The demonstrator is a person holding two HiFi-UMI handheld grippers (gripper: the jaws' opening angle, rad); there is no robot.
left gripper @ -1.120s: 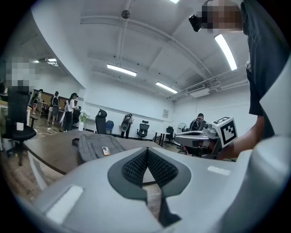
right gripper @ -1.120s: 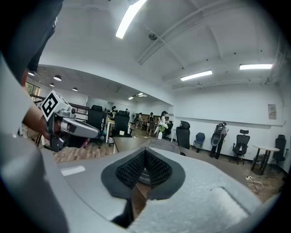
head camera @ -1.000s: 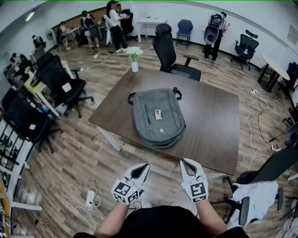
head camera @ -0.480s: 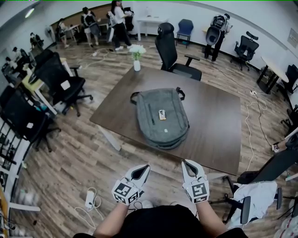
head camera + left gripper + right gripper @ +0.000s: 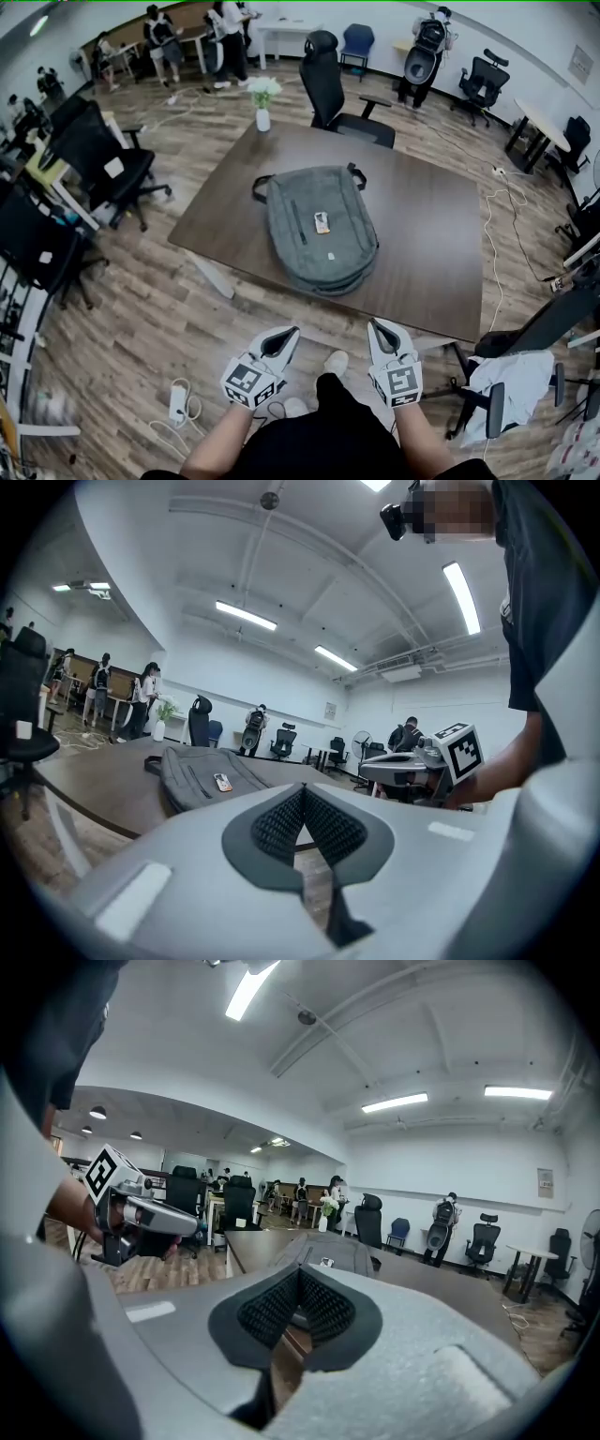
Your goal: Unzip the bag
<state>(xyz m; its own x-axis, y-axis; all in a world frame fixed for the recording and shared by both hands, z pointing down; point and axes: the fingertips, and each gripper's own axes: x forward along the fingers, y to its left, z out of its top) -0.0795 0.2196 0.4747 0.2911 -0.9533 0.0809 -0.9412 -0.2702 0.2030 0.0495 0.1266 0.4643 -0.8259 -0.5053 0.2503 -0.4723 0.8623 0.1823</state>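
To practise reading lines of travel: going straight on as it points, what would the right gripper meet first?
Probably the near edge of the table, just ahead of the right gripper; should it clear that, the grey backpack next. Depth is unclear.

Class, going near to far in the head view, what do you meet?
First the left tool and right tool, dark brown wooden table, grey fabric backpack, white vase of flowers, blue chair by the far wall.
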